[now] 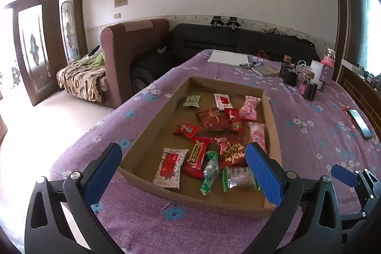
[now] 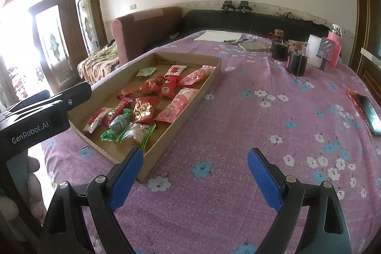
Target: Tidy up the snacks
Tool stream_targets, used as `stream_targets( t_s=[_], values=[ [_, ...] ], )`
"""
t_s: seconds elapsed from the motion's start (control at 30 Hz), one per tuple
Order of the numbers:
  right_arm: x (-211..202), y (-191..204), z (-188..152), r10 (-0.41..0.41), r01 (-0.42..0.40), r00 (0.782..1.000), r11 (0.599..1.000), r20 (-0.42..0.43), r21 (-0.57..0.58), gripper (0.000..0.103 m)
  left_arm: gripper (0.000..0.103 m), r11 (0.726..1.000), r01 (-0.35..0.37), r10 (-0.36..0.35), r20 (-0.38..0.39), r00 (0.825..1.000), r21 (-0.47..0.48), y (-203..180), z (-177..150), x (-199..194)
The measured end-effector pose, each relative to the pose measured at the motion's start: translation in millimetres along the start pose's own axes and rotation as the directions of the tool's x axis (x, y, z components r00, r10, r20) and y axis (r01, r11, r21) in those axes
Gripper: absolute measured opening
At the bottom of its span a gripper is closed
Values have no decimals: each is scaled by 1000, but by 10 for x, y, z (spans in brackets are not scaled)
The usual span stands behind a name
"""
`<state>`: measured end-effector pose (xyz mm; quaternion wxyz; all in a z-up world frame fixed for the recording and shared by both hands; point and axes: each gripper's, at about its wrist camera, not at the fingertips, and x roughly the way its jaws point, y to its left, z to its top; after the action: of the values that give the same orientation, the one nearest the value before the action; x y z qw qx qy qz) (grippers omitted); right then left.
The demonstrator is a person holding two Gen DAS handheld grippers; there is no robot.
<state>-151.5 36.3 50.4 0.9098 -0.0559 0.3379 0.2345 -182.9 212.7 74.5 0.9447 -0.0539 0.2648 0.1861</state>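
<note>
With both tongs standing wide and gripping nothing, the left gripper (image 1: 183, 170) is hanging over the near end of the cardboard tray (image 1: 152, 132) where the snacks (image 1: 214, 120) are lying overlapped, risking pinching two wrappers together, while the right gripper (image 2: 195, 170) is hovering beside the tray.

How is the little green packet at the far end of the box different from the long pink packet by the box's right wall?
The green packet is small and squarish; the long pink packet is bigger and stretched out. The green packet lies alone at the far end; the pink packet lies along the cardboard box's right wall, next to red snacks. Both lie flat inside the box, untouched.
</note>
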Motion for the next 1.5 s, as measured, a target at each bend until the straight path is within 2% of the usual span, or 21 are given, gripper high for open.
stream_targets(
  t_s=[0.17, 0.33, 0.37, 0.43, 0.5, 0.6, 0.73, 0.97, 1.5],
  values=[
    [17, 21, 15, -2, 2, 1000, 1000, -1, -3, 91, 103, 999, -37, 39, 119, 992, -12, 61, 30, -213],
    [-19, 57, 21, 8, -8, 1000, 1000, 11, -7, 91, 103, 996, -5, 29, 282, 959, -86, 212, 53, -556],
    [-31, 62, 23, 9, -9, 1000, 1000, 15, -8, 91, 103, 994, -10, 43, 305, 951, -107, 240, 53, -598],
    [-68, 78, 23, 12, -11, 1000, 1000, 28, -12, 91, 103, 992, -42, 78, 311, 947, -123, 244, 60, -634],
    [-105, 86, 30, 15, -14, 999, 1000, 38, -14, 91, 103, 994, -62, 83, 251, 965, -91, 211, 106, -580],
    [-158, 92, 36, 17, -17, 999, 1000, 52, -12, 91, 103, 996, 12, 3, 159, 987, -90, 217, 119, -460],
    [-200, 106, 23, 13, -12, 998, 1000, 58, -19, 91, 103, 992, 37, -34, 27, 999, -119, 227, 104, -246],
    [-206, 130, -2, 7, -6, 998, 999, 55, -31, 91, 103, 989, 46, -55, -59, 997, -141, 200, -29, -123],
    [-81, 258, -15, 17, -16, 1000, 998, 21, -63, 91, 103, 981, 64, -91, -141, 986, -181, 303, -131, 53]
  ],
)
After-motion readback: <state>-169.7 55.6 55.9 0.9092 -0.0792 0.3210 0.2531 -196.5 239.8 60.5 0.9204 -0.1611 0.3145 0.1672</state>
